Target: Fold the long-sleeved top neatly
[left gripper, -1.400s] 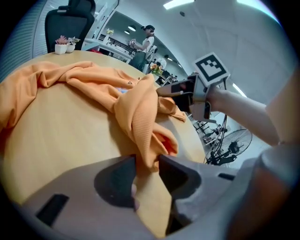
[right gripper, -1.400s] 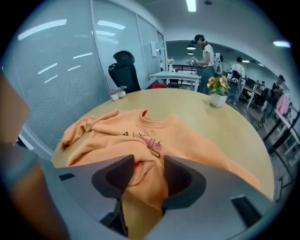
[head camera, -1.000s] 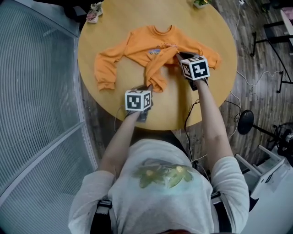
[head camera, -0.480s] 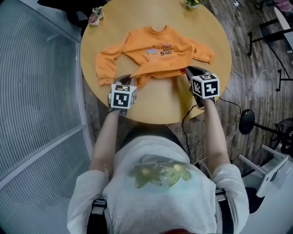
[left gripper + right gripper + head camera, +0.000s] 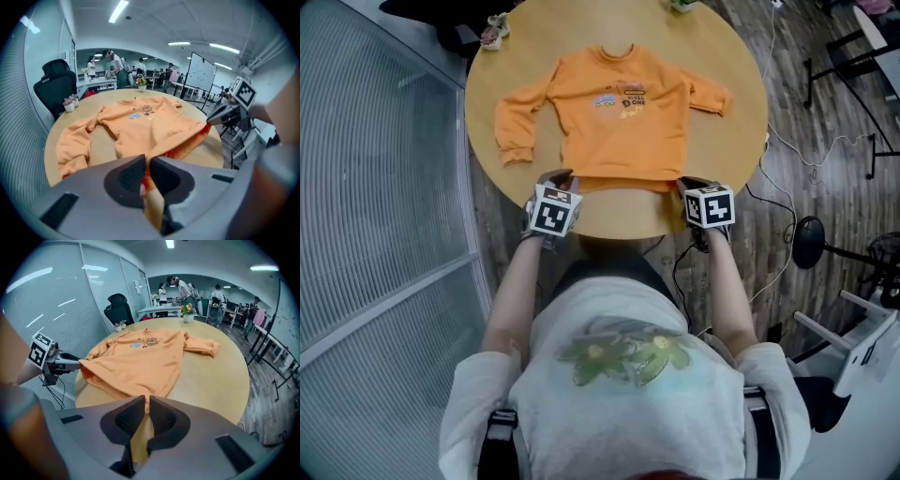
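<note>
An orange long-sleeved top point(image 5: 623, 112) lies front up on the round wooden table point(image 5: 731, 141), collar at the far side, a small print on its chest. Its hem reaches the near table edge. My left gripper point(image 5: 558, 178) is shut on the hem's left corner, and my right gripper point(image 5: 686, 184) is shut on the right corner. In the left gripper view orange cloth point(image 5: 150, 124) is pinched between the closed jaws, with the right gripper point(image 5: 225, 115) across the hem. The right gripper view shows the top point(image 5: 140, 362) the same way, the left gripper point(image 5: 61, 363) opposite.
A small ornament point(image 5: 492, 33) and a potted plant point(image 5: 680, 5) stand at the table's far rim. Cables point(image 5: 787, 141) and a black stand point(image 5: 806, 248) lie on the wooden floor to the right. A glass partition point(image 5: 384, 187) runs along the left. An office chair point(image 5: 56, 86) stands behind the table.
Both grippers drew the hem back to the near table edge and spread apart. The bunched, folded-up body of the top now lies flat and open.
</note>
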`<state>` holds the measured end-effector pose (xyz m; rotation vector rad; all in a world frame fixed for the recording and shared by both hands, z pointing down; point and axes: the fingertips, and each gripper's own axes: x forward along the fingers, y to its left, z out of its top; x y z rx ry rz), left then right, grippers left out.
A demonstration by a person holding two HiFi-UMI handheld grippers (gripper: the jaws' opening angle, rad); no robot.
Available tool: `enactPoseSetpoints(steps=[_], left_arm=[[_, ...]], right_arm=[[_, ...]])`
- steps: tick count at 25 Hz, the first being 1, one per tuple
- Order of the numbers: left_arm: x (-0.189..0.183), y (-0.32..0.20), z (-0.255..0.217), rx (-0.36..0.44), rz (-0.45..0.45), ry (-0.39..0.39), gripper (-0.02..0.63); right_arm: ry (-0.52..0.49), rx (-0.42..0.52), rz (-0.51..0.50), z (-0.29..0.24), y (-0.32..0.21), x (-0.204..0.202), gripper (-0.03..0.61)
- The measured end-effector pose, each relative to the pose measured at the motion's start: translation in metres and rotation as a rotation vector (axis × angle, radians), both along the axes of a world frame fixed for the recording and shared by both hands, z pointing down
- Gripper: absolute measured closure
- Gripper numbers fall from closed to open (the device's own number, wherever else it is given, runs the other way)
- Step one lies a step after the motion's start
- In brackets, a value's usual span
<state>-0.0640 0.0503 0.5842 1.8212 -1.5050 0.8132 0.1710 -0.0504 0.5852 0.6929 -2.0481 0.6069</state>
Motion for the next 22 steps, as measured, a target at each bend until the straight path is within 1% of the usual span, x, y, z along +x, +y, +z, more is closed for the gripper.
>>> enactPoseSetpoints(steps=[1, 4, 5, 6, 7, 10, 13, 16, 17, 19, 20, 22], left_arm=[[0.004, 0.006, 0.01, -0.017, -0.001, 0.011, 0.59], [0.005, 0.02, 0.031, -0.057, -0.025, -0.012, 0.466], [0.005, 0.025, 0.035, -0.07, -0.034, -0.018, 0.425], [0.005, 0.03, 0.038, -0.079, -0.041, -0.022, 0.408], [0.005, 0.034, 0.04, -0.086, -0.047, -0.024, 0.399], [-0.003, 0.042, 0.047, -0.094, -0.07, -0.022, 0.397], [-0.014, 0.041, 0.039, -0.062, -0.116, -0.005, 0.397], [-0.031, 0.04, 0.028, -0.012, -0.189, 0.008, 0.397], [-0.038, 0.042, 0.03, -0.015, -0.204, 0.009, 0.397], [-0.046, 0.046, 0.041, -0.055, -0.201, 0.007, 0.397], [-0.046, 0.047, 0.049, -0.08, -0.192, 0.015, 0.397], [-0.042, 0.046, 0.06, -0.115, -0.195, 0.064, 0.404]], right_arm=[[0.011, -0.015, 0.006, 0.011, 0.007, 0.006, 0.534], [0.021, -0.041, 0.031, 0.027, 0.019, 0.016, 0.532], [0.015, -0.044, 0.035, 0.028, 0.021, 0.017, 0.502], [0.012, -0.041, 0.037, 0.027, 0.022, 0.018, 0.408], [0.014, -0.031, 0.034, 0.025, 0.023, 0.02, 0.379], [0.021, -0.016, 0.002, 0.033, 0.026, 0.019, 0.379], [0.041, -0.01, -0.036, 0.046, 0.028, 0.016, 0.379], [0.045, -0.014, -0.04, 0.058, 0.029, 0.014, 0.383], [0.053, -0.011, -0.038, 0.06, 0.029, 0.015, 0.402], [0.068, 0.012, -0.028, 0.059, 0.027, 0.017, 0.515], [0.067, 0.024, -0.02, 0.057, 0.026, 0.018, 0.531], [0.053, 0.039, -0.01, 0.052, 0.026, 0.019, 0.544]])
